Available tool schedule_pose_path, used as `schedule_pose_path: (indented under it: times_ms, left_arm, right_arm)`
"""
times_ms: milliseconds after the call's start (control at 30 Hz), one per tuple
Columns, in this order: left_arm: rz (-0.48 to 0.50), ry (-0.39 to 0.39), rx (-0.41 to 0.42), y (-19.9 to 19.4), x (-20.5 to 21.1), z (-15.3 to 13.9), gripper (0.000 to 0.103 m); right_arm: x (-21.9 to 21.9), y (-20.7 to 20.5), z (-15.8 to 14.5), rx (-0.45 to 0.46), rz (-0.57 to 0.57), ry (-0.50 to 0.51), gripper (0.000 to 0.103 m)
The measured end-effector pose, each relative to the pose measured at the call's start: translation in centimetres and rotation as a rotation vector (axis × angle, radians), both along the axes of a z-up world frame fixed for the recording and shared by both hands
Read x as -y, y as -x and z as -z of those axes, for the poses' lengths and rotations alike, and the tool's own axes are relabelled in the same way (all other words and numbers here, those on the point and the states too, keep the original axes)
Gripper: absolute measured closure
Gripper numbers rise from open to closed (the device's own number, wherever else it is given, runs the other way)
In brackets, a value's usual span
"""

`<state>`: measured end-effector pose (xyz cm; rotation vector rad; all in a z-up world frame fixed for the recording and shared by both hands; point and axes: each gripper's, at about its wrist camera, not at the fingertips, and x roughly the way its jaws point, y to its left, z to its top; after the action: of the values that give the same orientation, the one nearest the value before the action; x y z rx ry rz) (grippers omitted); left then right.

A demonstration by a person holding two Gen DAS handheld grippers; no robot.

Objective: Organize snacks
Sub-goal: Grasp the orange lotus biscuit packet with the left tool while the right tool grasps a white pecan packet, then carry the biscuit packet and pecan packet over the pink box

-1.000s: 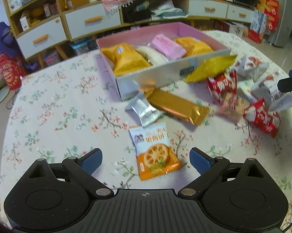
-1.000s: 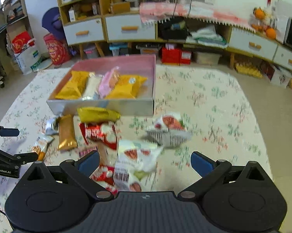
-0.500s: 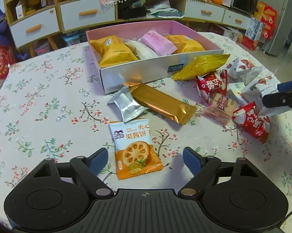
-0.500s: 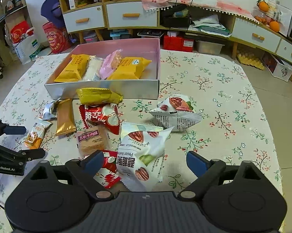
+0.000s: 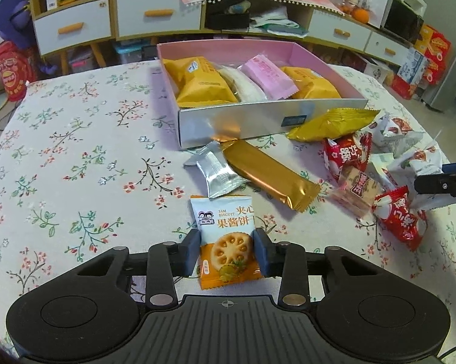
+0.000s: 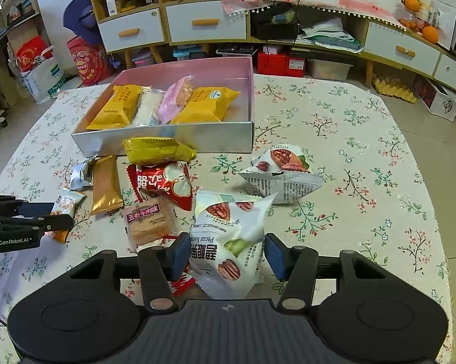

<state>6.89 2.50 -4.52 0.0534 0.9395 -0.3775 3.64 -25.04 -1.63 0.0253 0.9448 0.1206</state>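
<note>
I work over a floral table [image 5: 76, 139]. Far centre on it stands the open pink box [image 5: 258, 51], with four packets along its near side and bare floor behind them. A loose heap of snacks lies between that box and me, to the right in the left view.

I judge this the pick-up step, both hands at once. My left gripper [image 5: 227, 251] is closing on the biscuit packet [image 5: 225, 242], which lies flat on the cloth; both pads touch its side edges. My right gripper [image 6: 226, 253] is closing on the pecan bag [image 6: 228, 242]; the left pad meets the wrapper, while the right pad seems just beside it, so I cannot call that grip firm.

Next I would lift both and carry them far, over the box's silver near wall [image 6: 167, 136], into the free rear space.

The left path passes the silver pouch [image 5: 217, 171] and gold bar [image 5: 270, 179]. The table's right half is open; its edge lies well clear.
</note>
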Motion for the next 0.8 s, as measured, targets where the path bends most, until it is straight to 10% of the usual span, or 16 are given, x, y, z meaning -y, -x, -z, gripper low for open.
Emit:
schedule_pose_path:
  times_ms: [333, 800]
  left_arm:
    - [-0.004, 0.017, 0.048, 0.3, 0.3, -2.5, 0.068]
    - [0.025, 0.055, 0.055, 0.1, 0.3, -3.8, 0.068]
  right_arm:
    - [0.2, -0.1, -1.4, 0.026, 0.015, -0.032, 0.091]
    - [-0.8, -1.5, 0.0, -0.026, -0.002, -0.002, 0.084]
